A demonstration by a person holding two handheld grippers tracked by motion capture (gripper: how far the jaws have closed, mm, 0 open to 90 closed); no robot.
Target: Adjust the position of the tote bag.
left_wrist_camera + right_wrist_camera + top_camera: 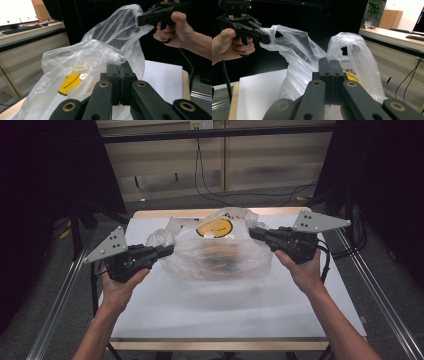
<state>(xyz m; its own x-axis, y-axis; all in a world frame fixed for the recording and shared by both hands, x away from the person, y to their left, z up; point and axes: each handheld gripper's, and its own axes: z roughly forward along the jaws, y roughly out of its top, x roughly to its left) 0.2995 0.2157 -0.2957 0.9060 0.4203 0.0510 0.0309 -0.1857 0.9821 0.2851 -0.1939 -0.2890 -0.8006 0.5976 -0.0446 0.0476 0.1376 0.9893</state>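
Observation:
A clear plastic bag (220, 252) with a yellow round print (216, 227) stands in the middle of the white table top (225, 310); something dark lies blurred inside it. My left gripper (170, 250) is shut on the bag's left handle, and the film bunches over its closed jaws (120, 66). My right gripper (253, 233) is shut on the right handle, whose loop (352, 42) rises behind the closed jaws (329, 61). Each hand pulls its handle outward, so the bag's mouth is stretched between them. The other gripper appears far off in each gripper view (143, 18) (263, 36).
Metal rails (60, 295) run along both sides of the table, and black curtains hang left and right. Cables (210, 190) trail over the floor behind. A desk with a monitor (15, 12) stands off to one side.

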